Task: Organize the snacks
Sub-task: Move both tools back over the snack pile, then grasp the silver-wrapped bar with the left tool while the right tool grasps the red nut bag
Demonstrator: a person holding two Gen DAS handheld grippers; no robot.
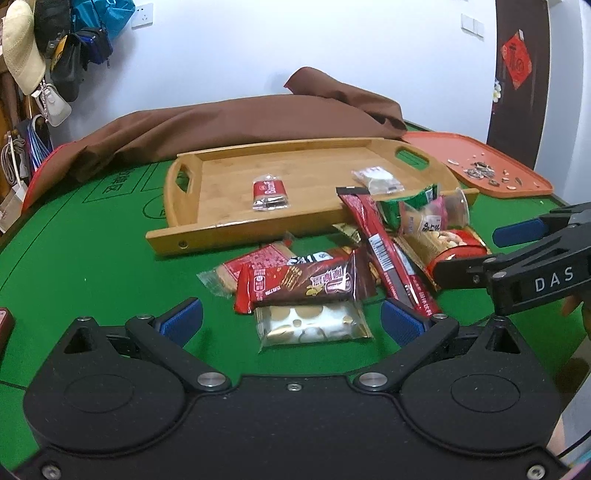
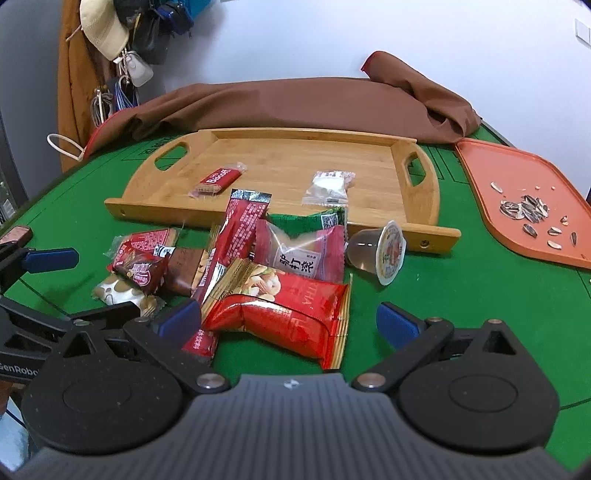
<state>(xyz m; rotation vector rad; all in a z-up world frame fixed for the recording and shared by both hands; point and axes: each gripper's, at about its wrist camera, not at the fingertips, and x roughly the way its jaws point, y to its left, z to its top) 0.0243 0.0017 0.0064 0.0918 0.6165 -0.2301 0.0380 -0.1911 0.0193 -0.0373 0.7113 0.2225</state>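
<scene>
Matt wooden tray [image 2: 280, 162], glossy foil nut packet [image 2: 291, 314], green felt table [image 1: 92, 266].

Green felt surface [image 1: 92, 258] marked with printed lines and boxes. Brown cloth [image 1: 236, 122] bunched along the far edge, behind the work area, against a white wall [image 1: 332, 44]. Orange plastic tray [image 2: 517, 177] seen at far right, with sunflower seeds and shells [image 2: 528, 212] scattered on it. Hats and bags [image 1: 55, 48] hung at upper left. Wall socket [image 1: 142, 15] mounted nearby. Red paper decoration [image 1: 516, 61] fixed on a dark door at right.
</scene>
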